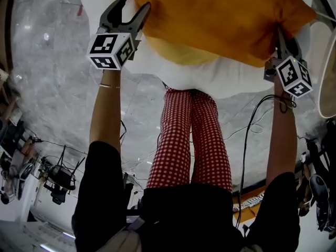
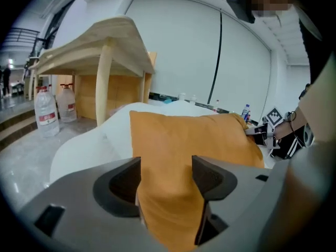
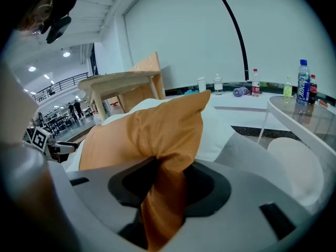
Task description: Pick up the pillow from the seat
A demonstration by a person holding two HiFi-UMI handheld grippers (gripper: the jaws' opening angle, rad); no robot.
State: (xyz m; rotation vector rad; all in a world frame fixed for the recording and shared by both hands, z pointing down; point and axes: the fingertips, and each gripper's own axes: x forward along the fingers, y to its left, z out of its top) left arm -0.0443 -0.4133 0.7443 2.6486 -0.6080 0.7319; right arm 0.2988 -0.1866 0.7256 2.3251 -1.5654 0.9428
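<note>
An orange pillow lies on a white cushioned seat. My right gripper is at the pillow's right corner. In the right gripper view the gripper is shut on that corner, with a bunch of orange fabric pinched between the jaws. My left gripper is at the pillow's left edge with its jaws spread. In the left gripper view the pillow hangs down into the gap of the gripper, and the jaws stand apart without squeezing it.
My legs in red checked trousers stand against the seat on a grey marble floor with black cables. A wooden table and water jugs are to the left. A glass table with bottles is to the right.
</note>
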